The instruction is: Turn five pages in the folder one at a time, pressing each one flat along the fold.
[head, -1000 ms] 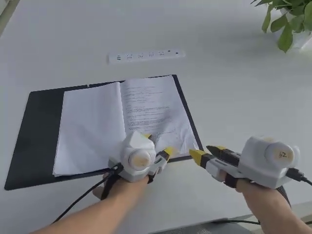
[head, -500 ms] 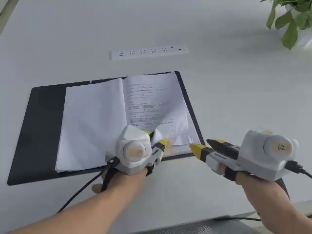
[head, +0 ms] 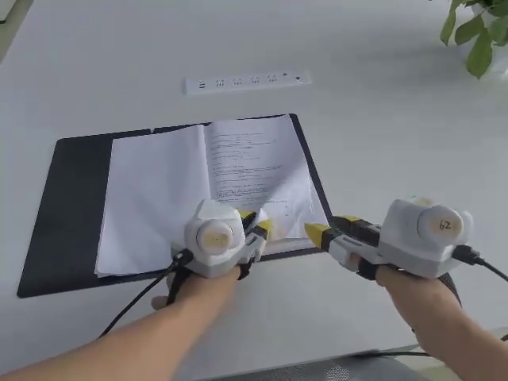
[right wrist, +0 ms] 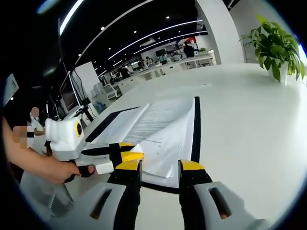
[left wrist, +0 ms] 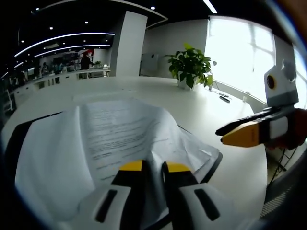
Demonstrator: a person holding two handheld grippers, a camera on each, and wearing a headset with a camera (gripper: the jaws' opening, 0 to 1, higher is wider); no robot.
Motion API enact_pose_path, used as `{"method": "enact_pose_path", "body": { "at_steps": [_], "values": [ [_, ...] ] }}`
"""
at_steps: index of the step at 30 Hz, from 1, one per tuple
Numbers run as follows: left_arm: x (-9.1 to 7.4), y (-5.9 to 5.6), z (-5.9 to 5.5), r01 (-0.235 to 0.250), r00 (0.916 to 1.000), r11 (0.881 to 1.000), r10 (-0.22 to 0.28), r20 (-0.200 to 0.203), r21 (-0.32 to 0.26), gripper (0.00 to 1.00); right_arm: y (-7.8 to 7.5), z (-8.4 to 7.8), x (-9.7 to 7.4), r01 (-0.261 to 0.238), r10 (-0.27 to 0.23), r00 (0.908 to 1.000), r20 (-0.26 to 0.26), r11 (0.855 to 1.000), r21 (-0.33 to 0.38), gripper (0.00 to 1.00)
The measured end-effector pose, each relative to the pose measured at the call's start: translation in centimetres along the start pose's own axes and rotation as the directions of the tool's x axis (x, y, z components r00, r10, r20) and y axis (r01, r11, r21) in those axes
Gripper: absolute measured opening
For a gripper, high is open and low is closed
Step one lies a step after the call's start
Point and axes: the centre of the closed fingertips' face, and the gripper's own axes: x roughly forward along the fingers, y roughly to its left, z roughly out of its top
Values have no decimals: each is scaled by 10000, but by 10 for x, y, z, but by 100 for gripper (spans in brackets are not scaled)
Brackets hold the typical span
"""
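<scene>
A black folder (head: 71, 198) lies open on the white table, with white sheets on both sides. The printed right-hand page (head: 254, 163) bulges up near its lower right corner. My left gripper (head: 255, 225) is shut on that page's bottom edge. In the left gripper view the paper (left wrist: 120, 129) rises from between the closed yellow tips of my left gripper (left wrist: 154, 166). My right gripper (head: 329, 227) hovers open just right of the folder's lower right corner, holding nothing. In the right gripper view my right gripper (right wrist: 160, 165) points at the page corner, with the left gripper (right wrist: 127, 152) beside it.
A white power strip (head: 246, 81) lies beyond the folder. A potted plant (head: 476, 32) stands at the far right. Cables trail from both grippers toward the table's near edge.
Both grippers have crept a little forward and left over the folder's lower right corner. The page corner is more bunched up in the left gripper. The head camera has shifted slightly.
</scene>
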Motion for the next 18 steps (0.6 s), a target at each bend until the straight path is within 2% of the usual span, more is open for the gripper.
{"method": "enact_pose_path", "body": {
  "at_steps": [5,6,7,9,18],
  "values": [
    [0,3,2,14,10000,9960,-8,66,-899,12,3,-3,7,-122,120,9998,-180,9999,-87,30],
    [0,3,2,39,10000,9958,-32,72,-909,12,4,-4,8,-142,140,9996,-236,9998,-107,30],
    [0,3,3,76,9999,9924,-61,123,-1226,12,4,-5,9,-180,176,9995,-269,9997,-158,30],
    [-1,4,3,164,9997,9886,-137,188,-1499,12,5,-6,10,-198,191,9994,-305,9996,-207,30],
    [-1,3,2,171,9997,9903,-148,174,-1375,10,0,-9,28,-232,226,9984,-511,9997,-126,28]
  ]
}}
